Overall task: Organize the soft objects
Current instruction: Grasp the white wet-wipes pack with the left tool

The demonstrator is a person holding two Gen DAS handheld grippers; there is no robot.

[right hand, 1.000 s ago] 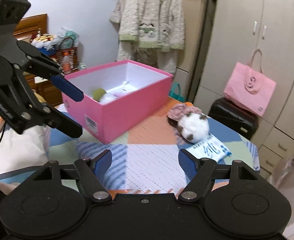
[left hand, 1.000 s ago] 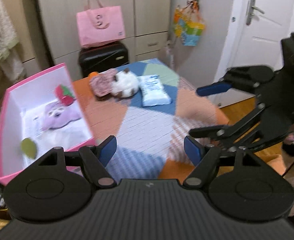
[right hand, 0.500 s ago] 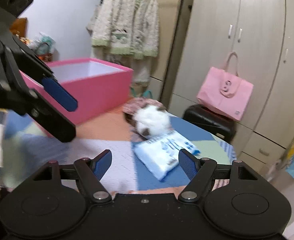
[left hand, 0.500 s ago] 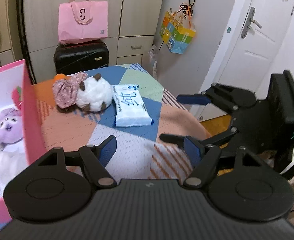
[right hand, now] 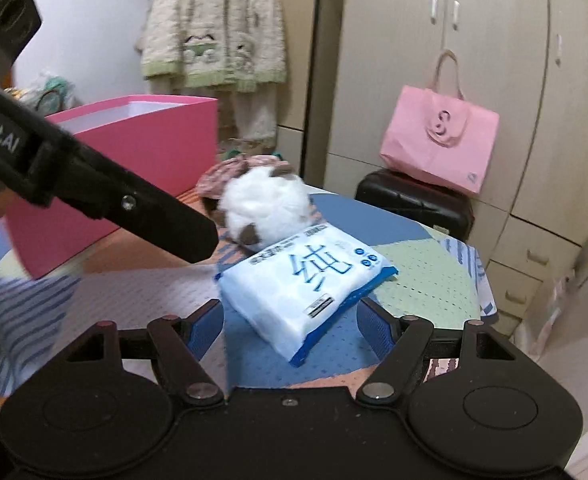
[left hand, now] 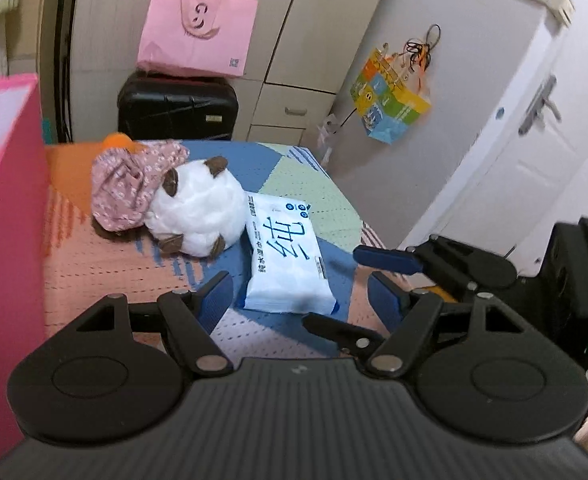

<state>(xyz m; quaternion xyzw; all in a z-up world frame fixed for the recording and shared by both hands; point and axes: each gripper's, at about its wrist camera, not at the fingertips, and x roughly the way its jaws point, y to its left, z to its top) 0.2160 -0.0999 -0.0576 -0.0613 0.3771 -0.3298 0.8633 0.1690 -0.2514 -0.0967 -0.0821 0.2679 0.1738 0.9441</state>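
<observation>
Both hand-held grippers tilted downward over the quilt-covered worktop (left hand: pixel 94 264), jaws apart and empty: the left hand-held gripper (left hand: pixel 298 292) and the right hand-held gripper (right hand: pixel 290 324) each framed the tissue pack (right hand: pixel 306 284). Just beyond it lay a white plush toy (left hand: pixel 198 212), with the pink box (right hand: pixel 134 152) farther left.

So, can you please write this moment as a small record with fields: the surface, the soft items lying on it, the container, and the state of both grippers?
surface: table with patchwork cloth
soft items: tissue pack, white plush toy, floral fabric pouch
layout: plush between pouch and pack, touching both
container: pink box, open top, left side of the table
left gripper: open, empty, facing the tissue pack
right gripper: open, empty, near corner of the pack between its fingers
</observation>
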